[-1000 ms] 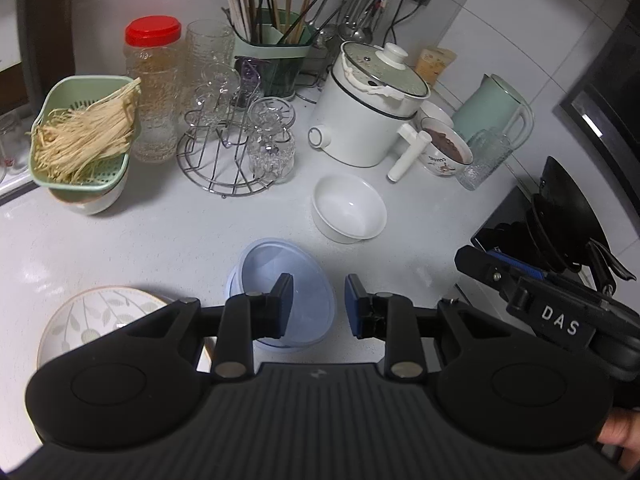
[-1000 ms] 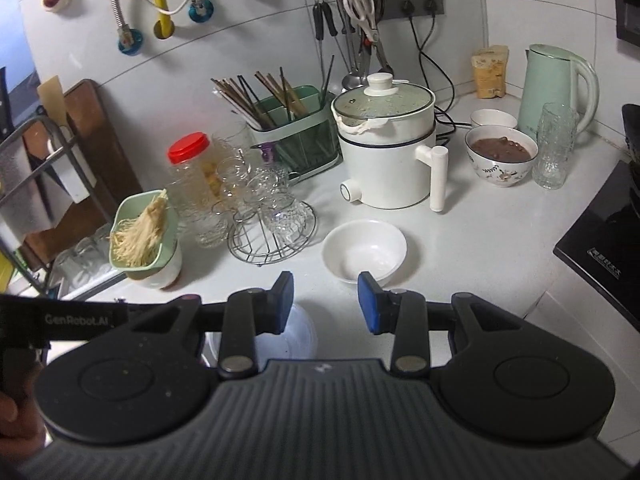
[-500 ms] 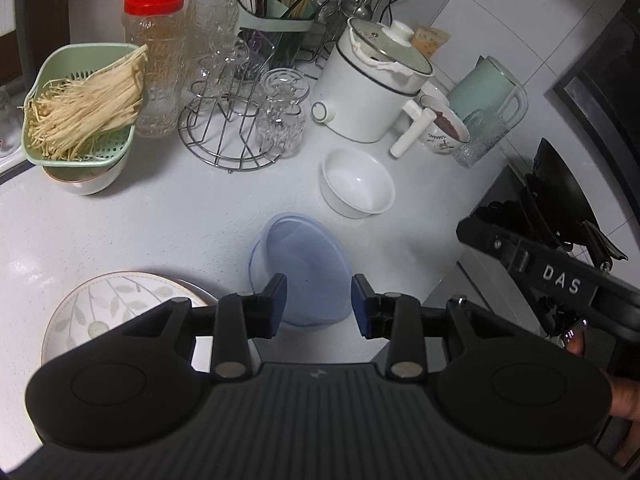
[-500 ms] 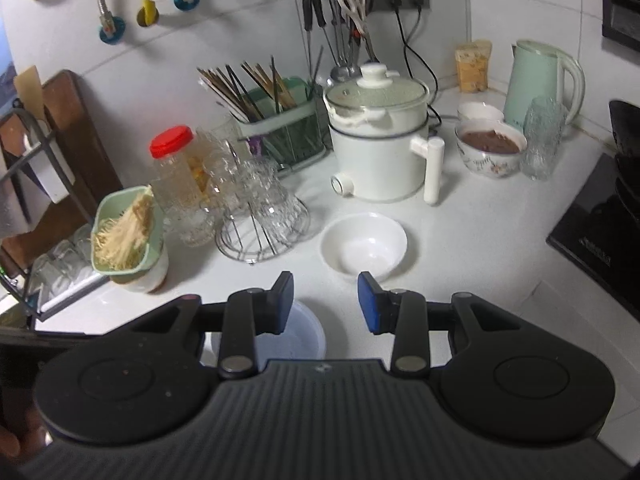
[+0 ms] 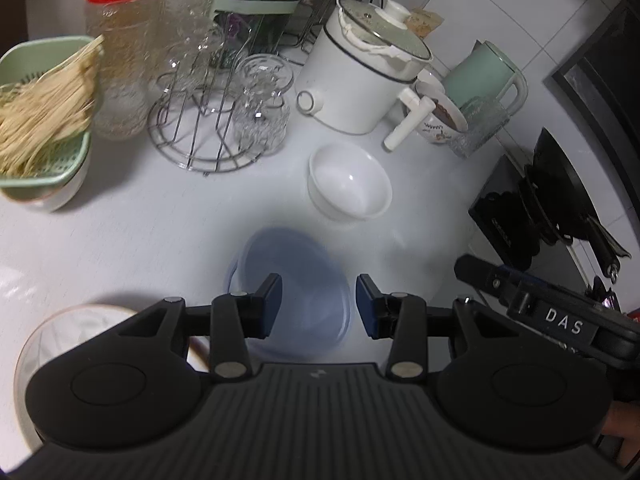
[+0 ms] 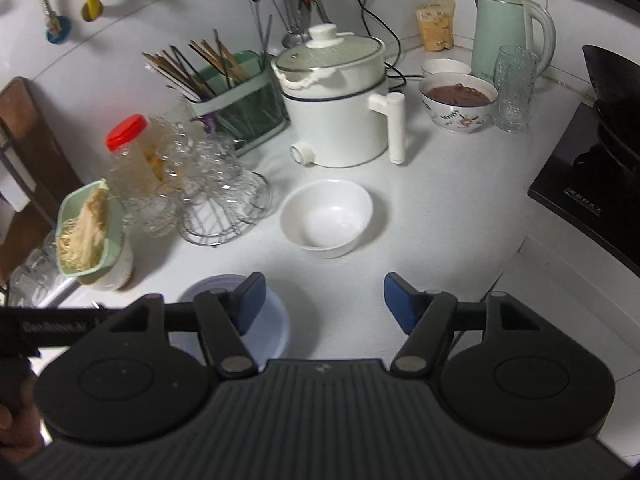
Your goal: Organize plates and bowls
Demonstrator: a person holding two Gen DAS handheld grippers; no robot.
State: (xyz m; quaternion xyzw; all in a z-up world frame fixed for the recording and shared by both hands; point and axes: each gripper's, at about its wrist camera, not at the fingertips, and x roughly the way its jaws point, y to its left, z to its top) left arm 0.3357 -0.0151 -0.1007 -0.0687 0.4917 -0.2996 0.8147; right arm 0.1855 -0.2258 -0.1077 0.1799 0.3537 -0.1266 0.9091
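Observation:
An empty white bowl [image 5: 349, 183] sits mid-counter; it also shows in the right wrist view [image 6: 327, 217]. A translucent blue bowl [image 5: 289, 288] stands nearer, under my left gripper [image 5: 319, 305], which is open above it. A leaf-patterned plate [image 5: 76, 332] lies at the near left. My right gripper [image 6: 325, 303] is open wide, above the counter in front of the white bowl, with the blue bowl [image 6: 264, 320] behind its left finger.
A white electric pot [image 6: 340, 108], glass rack [image 6: 216, 200], chopstick holder [image 6: 236, 100], red-lidded jar [image 6: 134, 152], green strainer of noodles [image 6: 86, 232], bowl of brown food [image 6: 458, 102], glass [image 6: 514, 88] and green kettle [image 6: 508, 34] stand behind. A black cooktop [image 6: 588, 184] is at right.
Both grippers have opened wider, the right one the most. The left gripper has moved forward over the blue bowl; the right has closed in on the white bowl.

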